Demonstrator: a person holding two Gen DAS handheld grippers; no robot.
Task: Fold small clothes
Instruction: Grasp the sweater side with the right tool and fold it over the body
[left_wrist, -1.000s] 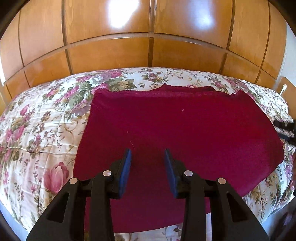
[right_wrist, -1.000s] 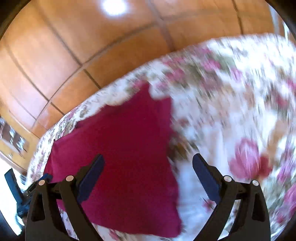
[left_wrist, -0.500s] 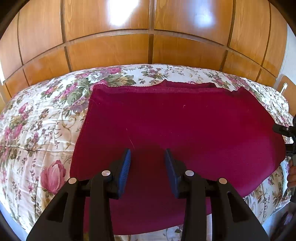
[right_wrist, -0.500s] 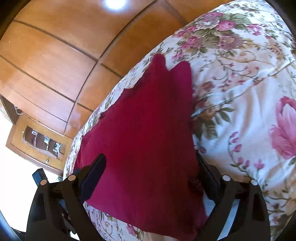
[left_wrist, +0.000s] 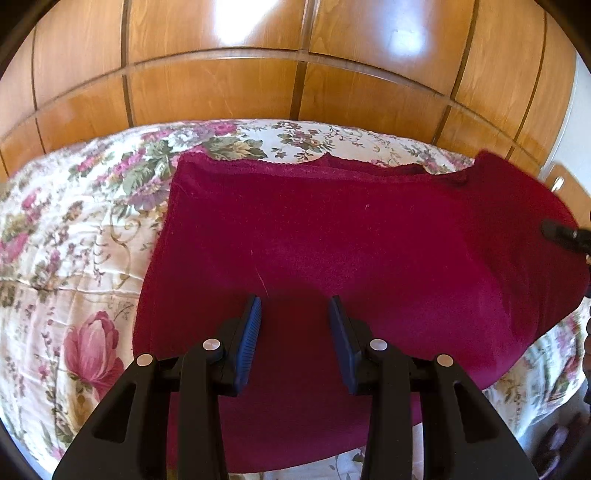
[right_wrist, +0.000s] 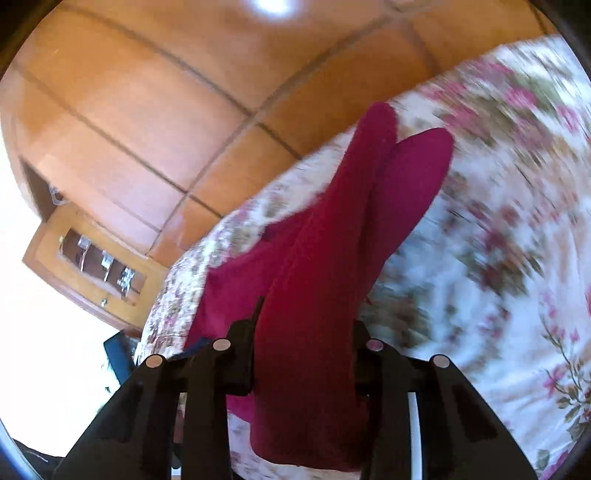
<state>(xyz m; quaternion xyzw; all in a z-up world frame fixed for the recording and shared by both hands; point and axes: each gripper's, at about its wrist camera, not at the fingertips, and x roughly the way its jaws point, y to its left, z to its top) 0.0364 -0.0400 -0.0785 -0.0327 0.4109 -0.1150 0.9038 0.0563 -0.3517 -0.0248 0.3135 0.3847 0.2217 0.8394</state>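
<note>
The crimson garment (left_wrist: 351, 254) lay spread on the bed's floral bedspread (left_wrist: 74, 236), its fabric fuzzy and knit-like, the far hem straight with a second layer peeking past it. Its right end had lifted off the quilt, rising in a fold. The left gripper (left_wrist: 295, 328) hovered over the near part of the cloth, jaws narrowly parted with nothing pinched between the blue pads (left_wrist: 249, 332). Wooden panelling (left_wrist: 295, 74) ran behind the bed. Over in the right wrist view, the right gripper (right_wrist: 304, 354) was closing, a thick bunch of the garment (right_wrist: 332, 258) packed between its jaws and raised clear of the blurred bedspread (right_wrist: 498, 240). Only this view showed a small wooden cabinet (right_wrist: 92, 266) at the left.
</note>
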